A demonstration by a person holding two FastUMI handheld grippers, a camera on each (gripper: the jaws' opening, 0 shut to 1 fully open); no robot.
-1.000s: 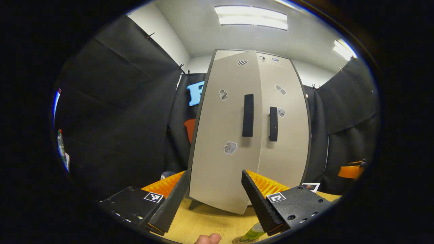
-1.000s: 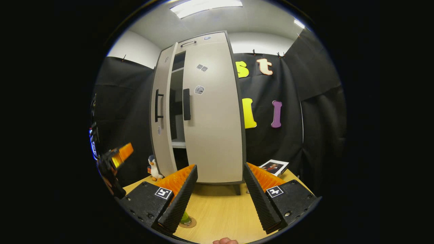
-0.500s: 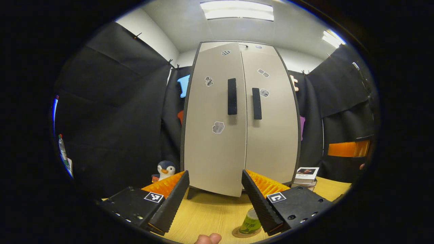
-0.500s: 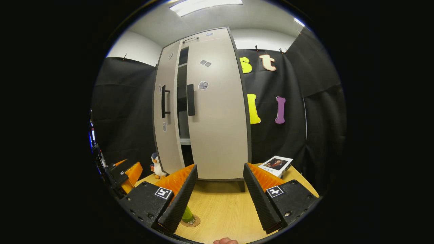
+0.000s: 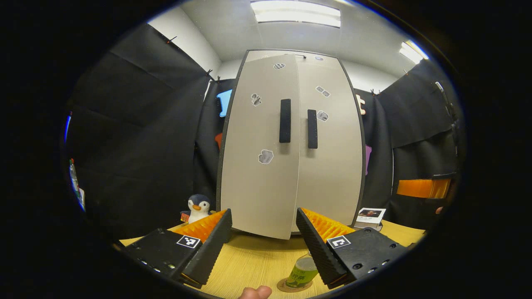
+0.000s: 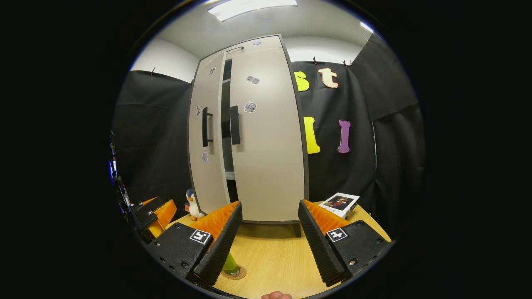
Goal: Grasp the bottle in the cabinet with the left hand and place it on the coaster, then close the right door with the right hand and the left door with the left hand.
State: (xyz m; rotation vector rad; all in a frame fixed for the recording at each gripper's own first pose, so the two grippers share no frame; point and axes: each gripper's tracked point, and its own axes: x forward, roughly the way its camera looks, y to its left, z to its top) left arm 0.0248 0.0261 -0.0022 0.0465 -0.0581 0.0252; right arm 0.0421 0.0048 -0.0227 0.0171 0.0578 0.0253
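Left door (image 6: pixel 208 141) swung further toward shut over last second; I still see thin dark gap between it and right door (image 6: pixel 268 141), which sits flush. Last step nearly done, not finished.

Left gripper (image 5: pixel 262 241) pulled back from cabinet, fingers spread, holding nothing. Right gripper (image 6: pixel 268 238) likewise spread, empty, hanging over table (image 6: pixel 274 257).

Bottle (image 5: pixel 302 272) stands upright on coaster (image 5: pixel 286 287), near edge of table, well apart from cabinet. I judge one more nudge on left door needed.
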